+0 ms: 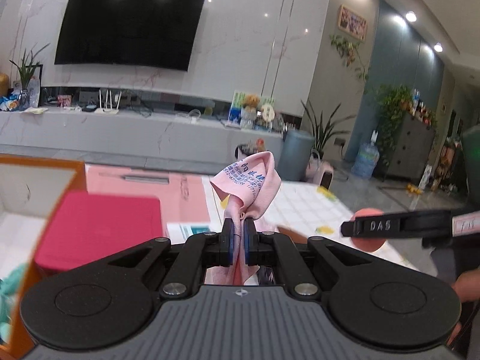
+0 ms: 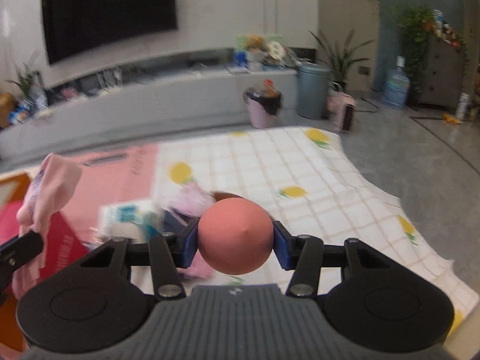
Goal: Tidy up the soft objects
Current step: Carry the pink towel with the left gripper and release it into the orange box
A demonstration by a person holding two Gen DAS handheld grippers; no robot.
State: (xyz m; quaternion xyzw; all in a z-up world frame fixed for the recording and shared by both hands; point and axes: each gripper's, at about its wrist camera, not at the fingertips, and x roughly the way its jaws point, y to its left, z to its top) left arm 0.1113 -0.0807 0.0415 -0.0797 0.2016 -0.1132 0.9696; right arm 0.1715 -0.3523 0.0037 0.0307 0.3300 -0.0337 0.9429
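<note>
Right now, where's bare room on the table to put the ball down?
The checked cloth beyond and right of the ball lies bare out to its edges. The pink mat by the far edge is bare too. Crowded: small packets just left of the ball, and the orange box further left.

Pink cloth (image 1: 251, 180) showing blue print; ball (image 2: 235, 235) looking salmon; tablecloth (image 2: 300, 174) showing white checks, yellow lemons.

pink cloth (image 1: 246, 186) pinched, salmon ball (image 2: 235, 235) clamped
</note>
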